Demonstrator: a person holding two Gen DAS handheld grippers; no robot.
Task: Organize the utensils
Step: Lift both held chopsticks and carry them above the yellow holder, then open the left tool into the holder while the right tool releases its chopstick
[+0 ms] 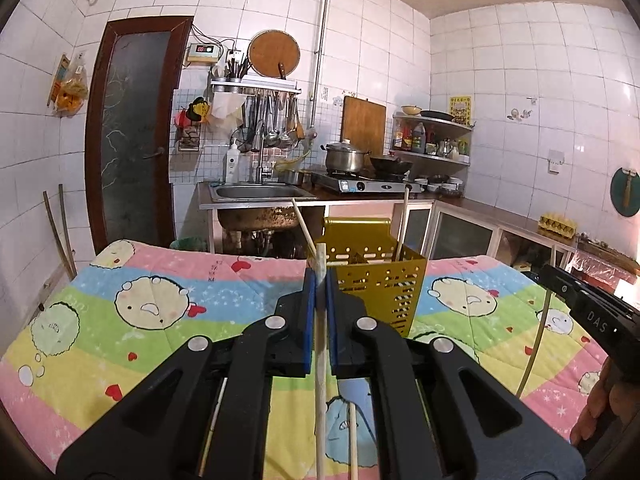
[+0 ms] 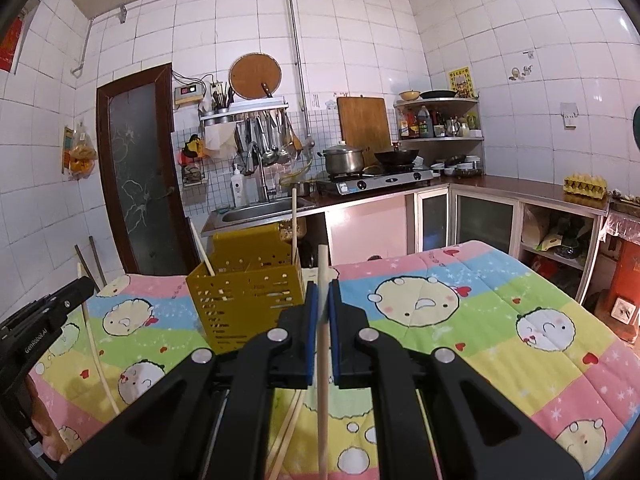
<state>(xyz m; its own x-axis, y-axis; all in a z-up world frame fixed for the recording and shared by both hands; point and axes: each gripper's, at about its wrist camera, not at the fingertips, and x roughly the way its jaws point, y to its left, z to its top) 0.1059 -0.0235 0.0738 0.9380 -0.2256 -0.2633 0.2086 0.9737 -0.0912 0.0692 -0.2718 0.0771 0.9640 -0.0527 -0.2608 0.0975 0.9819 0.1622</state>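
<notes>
The left gripper [image 1: 320, 280] is clenched on a pale chopstick [image 1: 320, 356] standing nearly upright between its blue pads [image 1: 308, 320]; the right gripper [image 2: 323, 300] grips a second chopstick [image 2: 322, 360] in the same way. Both hang over a cartoon-print quilt [image 1: 120, 320], just short of the yellow perforated holder [image 1: 380, 280], which stands on the quilt ahead and already contains two chopsticks leaning in its compartments [image 1: 402, 224]. More chopsticks lie loose on the quilt beneath the grippers [image 2: 286, 432], and a tiled kitchen with a sink [image 1: 256, 192] forms the background.
</notes>
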